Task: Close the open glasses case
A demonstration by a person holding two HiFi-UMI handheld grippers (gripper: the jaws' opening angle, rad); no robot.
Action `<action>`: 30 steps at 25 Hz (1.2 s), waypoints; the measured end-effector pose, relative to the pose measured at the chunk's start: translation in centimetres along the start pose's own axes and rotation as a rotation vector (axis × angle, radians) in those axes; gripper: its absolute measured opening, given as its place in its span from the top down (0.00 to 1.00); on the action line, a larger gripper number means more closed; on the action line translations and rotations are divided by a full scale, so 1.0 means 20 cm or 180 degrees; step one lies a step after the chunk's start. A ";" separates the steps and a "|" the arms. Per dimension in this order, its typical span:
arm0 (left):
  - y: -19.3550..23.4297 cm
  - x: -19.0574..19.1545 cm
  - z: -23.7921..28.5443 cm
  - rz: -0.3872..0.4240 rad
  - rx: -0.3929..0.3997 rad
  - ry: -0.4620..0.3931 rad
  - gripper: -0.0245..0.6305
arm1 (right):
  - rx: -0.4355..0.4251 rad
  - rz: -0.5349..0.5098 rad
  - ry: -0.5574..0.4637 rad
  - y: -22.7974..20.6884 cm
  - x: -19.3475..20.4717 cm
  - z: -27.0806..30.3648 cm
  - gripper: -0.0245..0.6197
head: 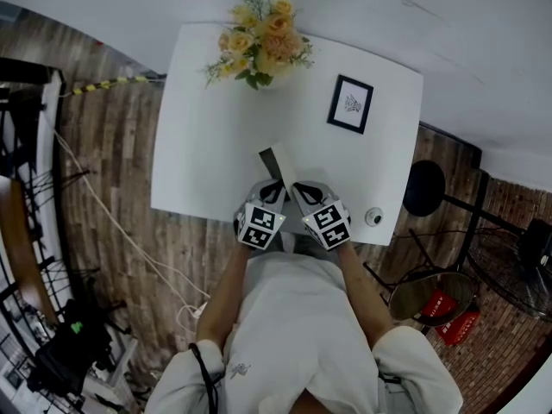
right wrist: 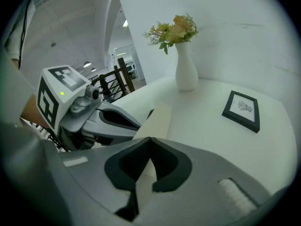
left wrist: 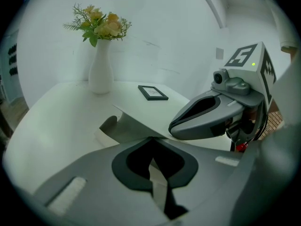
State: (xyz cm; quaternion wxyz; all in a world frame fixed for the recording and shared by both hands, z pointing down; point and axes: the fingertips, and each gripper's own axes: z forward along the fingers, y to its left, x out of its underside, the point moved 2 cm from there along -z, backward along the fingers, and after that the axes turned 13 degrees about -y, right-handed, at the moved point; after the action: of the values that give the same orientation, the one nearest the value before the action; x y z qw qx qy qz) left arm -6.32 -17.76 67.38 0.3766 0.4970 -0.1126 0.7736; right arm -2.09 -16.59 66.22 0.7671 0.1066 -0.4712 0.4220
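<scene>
The glasses case [head: 278, 163] is pale cream and stands open near the front edge of the white table [head: 207, 145]. In the left gripper view its flat lid [left wrist: 137, 120] slopes up over the rounded body. My left gripper [head: 274, 183] has its jaw tips together on the case's left side, and a pale strip of the case shows between them [left wrist: 150, 139]. My right gripper [head: 294, 186] is pressed in from the right, its tips together on the cream case [right wrist: 157, 119] with a strip of it between them [right wrist: 149, 139]. The two grippers sit side by side, almost touching.
A white vase of yellow flowers [head: 259, 43] stands at the table's far edge. A black picture frame [head: 350, 104] lies to the right. A small round object [head: 373, 216] sits at the front right corner. A black stool [head: 423, 188] stands beside the table.
</scene>
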 end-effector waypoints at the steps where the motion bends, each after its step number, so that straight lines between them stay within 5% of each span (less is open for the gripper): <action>1: 0.00 0.00 -0.01 -0.0002 -0.0006 0.0006 0.93 | -0.0005 -0.0011 -0.0017 0.01 -0.01 0.00 0.96; 30: 0.09 0.15 -0.11 -0.0107 -0.0137 0.0146 0.93 | -0.0123 -0.0118 0.0031 0.12 0.00 0.09 0.96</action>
State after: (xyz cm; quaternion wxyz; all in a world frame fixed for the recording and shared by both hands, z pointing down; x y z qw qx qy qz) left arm -9.77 -16.44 69.28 0.4026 0.4728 -0.1122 0.7758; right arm -4.92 -16.10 66.61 0.7790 0.0984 -0.4735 0.3990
